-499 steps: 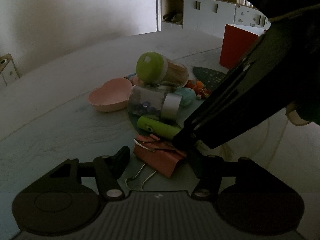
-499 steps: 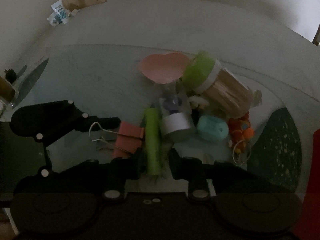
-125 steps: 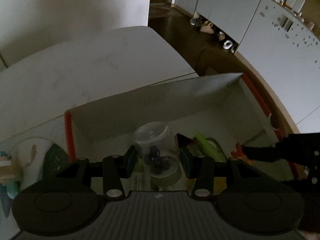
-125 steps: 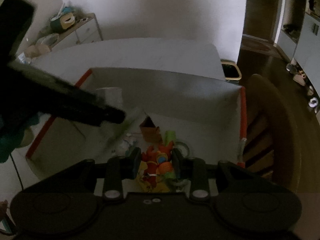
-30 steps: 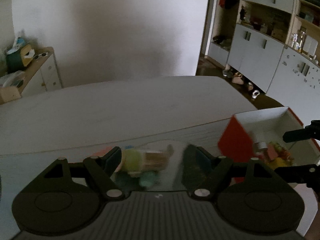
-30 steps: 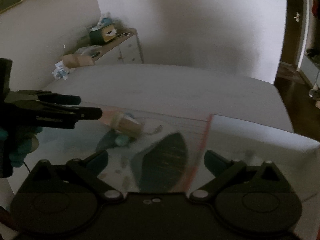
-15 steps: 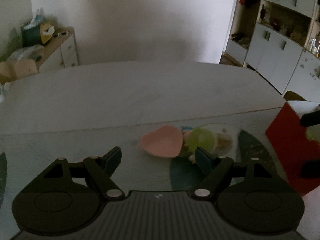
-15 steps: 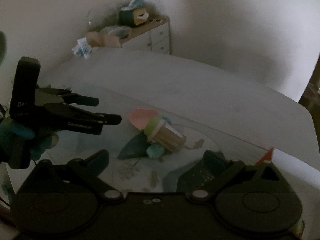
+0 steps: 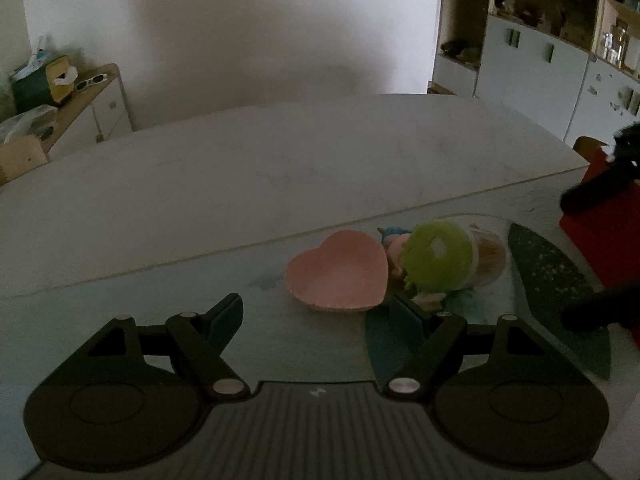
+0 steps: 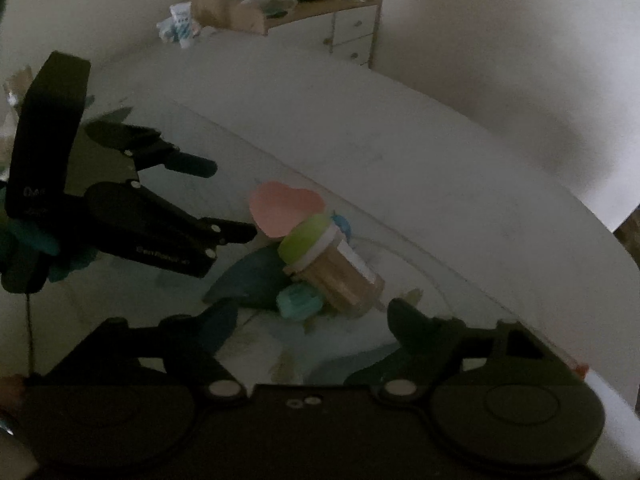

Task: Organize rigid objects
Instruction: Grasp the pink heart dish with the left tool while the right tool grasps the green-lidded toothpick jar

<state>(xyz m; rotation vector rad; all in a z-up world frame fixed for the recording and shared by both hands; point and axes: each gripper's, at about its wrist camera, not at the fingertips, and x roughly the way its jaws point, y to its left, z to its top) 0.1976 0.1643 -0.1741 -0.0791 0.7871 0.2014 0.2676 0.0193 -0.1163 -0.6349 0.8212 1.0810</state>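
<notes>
Dim room, pale desk (image 9: 280, 184). Both claws empty: left claw (image 9: 320, 312) gaping just short of dish (image 9: 338, 276); right claw (image 10: 310, 320), jaws just narrowing w/ nothing between, near jar (image 10: 332, 264). Best approach imo: straddle each item squarely before clenching, keep claws apart.

A matt pink heart dish (image 9: 338, 276) lies beside a clear plastic jar (image 10: 340, 270) with a smooth green lid, on a glossy tabletop (image 9: 200, 208).

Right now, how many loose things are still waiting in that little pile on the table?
3 clearly: a pink heart-shaped dish, a green-lidded toothpick jar on its side touching it, and a teal case by the jar. More small bits may hide behind.
</notes>
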